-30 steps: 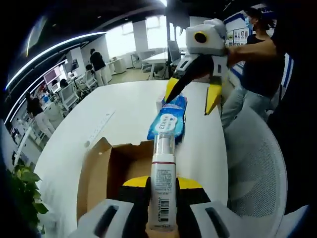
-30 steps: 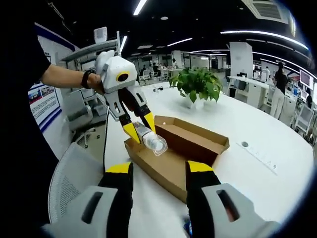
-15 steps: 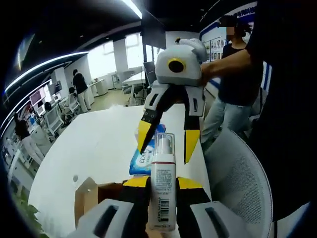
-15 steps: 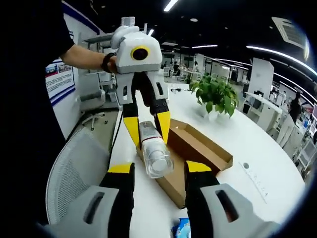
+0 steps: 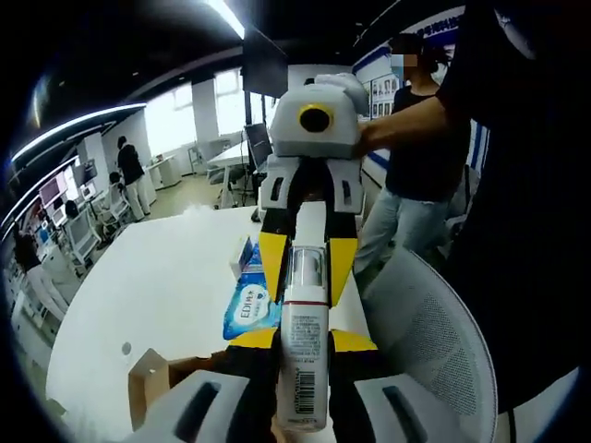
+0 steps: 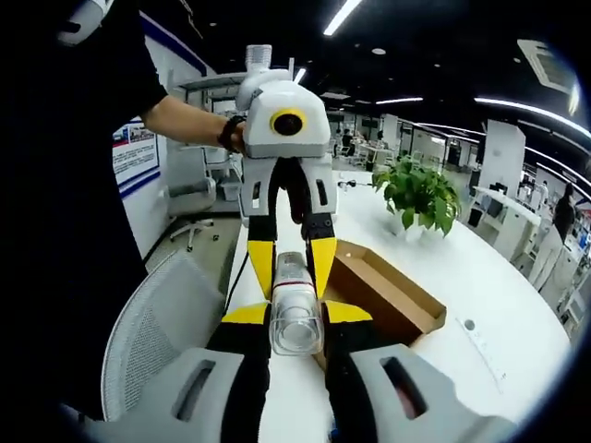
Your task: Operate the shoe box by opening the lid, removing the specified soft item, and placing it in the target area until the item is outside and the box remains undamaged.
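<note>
A white bottle with a clear cap is held in the air between both grippers. My left gripper is shut on its labelled body. My right gripper comes at it head-on, its yellow fingers pressed to the cap. In the right gripper view, my right gripper is shut on the clear cap, and the left gripper holds the bottle from behind. The open brown shoe box lies on the white table. A blue soft wipes pack lies on the table outside the box.
A grey mesh chair stands against the table's near edge. A potted plant sits on the table beyond the box. The person holding the grippers stands at the chair side. Other people and desks fill the office behind.
The two grippers have come together end to end. My right jaws, wide open before, have closed onto the bottle's cap. The left gripper has kept its hold on the bottle.
</note>
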The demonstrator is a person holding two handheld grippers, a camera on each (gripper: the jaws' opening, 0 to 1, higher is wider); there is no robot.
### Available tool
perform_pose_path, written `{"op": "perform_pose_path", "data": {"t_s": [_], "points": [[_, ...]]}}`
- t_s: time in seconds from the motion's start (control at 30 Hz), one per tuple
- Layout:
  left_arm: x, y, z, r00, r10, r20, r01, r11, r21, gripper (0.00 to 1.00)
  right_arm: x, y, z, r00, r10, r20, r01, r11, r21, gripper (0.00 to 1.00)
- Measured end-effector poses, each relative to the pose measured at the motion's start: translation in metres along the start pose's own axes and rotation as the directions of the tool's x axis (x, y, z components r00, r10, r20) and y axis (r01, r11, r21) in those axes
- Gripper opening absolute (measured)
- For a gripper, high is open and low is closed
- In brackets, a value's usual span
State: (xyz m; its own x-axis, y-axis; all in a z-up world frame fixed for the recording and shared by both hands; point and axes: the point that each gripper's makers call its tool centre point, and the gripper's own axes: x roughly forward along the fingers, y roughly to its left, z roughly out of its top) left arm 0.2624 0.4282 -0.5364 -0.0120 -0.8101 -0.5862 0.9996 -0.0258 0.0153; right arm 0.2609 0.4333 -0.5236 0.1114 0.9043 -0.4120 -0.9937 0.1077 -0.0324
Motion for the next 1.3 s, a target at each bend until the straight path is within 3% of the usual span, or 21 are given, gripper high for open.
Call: {"op": "perform_pose_path", "data": {"t_s": [0.43, 0.77, 0.93, 1.1, 1.3], "points": [[0.012, -0.005, -0.009, 0.999, -0.036, -0.003, 0.036, 0.998, -0.054, 0.20, 0.002, 0.002, -0.015, 0.999, 0.000, -0.033, 0.003, 0.996, 0.091, 0.18], [0.014, 0.000, -0.002, 0.999, -0.026, 0.038, 0.030, 0.995, -0.097, 0.28, -0.009, -0.004, -0.020, 0.999, -0.026, -0.031, 0.030, 0.991, 0.134, 0.18], [0.007, 0.010, 0.005, 0.994, 0.031, 0.103, -0.016, 0.988, -0.150, 0.28, -0.018, -0.011, -0.027, 0.998, -0.051, -0.047, 0.057, 0.988, 0.143, 0.18], [-0.004, 0.024, 0.008, 0.976, 0.127, 0.175, -0.085, 0.969, -0.232, 0.30, -0.031, -0.018, -0.037, 0.994, -0.075, -0.074, 0.085, 0.985, 0.150, 0.18], [-0.011, 0.024, -0.005, 0.961, 0.199, 0.193, -0.134, 0.943, -0.306, 0.32, -0.045, -0.026, -0.054, 0.987, -0.091, -0.129, 0.110, 0.983, 0.146, 0.18]]}}
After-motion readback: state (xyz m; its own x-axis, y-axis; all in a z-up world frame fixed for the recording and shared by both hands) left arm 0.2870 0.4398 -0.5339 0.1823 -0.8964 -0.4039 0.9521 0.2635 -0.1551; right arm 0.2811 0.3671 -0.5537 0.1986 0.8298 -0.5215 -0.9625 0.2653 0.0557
